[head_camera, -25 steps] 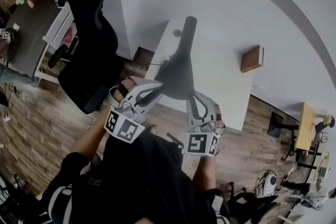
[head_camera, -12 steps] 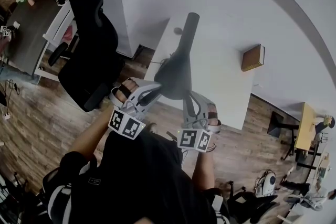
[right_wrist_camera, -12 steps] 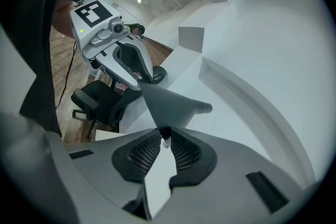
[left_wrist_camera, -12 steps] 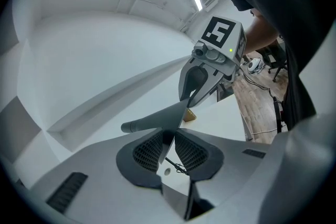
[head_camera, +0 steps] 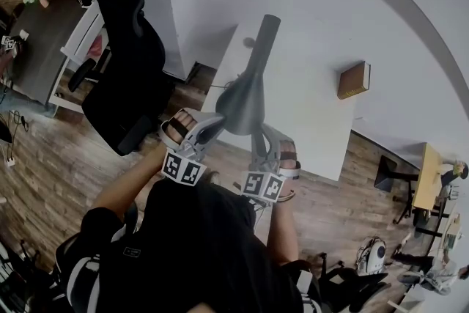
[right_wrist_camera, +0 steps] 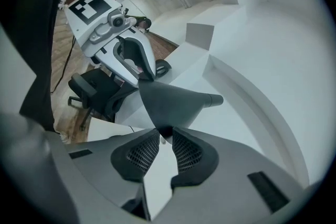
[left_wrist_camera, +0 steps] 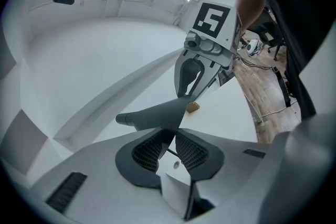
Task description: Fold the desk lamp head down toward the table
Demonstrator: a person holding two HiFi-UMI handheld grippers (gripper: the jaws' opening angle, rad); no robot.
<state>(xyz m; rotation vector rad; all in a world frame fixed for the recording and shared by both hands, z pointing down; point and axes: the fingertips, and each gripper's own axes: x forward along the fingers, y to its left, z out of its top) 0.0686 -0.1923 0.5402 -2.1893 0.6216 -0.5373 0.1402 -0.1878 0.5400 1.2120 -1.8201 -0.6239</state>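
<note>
- Lamp head [head_camera: 242, 108] — dark grey cone on a dark arm [head_camera: 261, 48], held above the near edge of the white worktop [head_camera: 315, 121].
- Left gripper [left_wrist_camera: 173, 132] — fingers [left_wrist_camera: 149, 148] narrow, just been opening, pinching the head's left rim.
- Right gripper [right_wrist_camera: 164, 136] — fingers likewise, pinching the right rim.

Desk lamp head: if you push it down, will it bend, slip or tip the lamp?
Probably stiff: the desk lamp head looks like a rigid dark shell. Its smooth tapered surface may slip. The long lamp arm could lever the lamp over.
</note>
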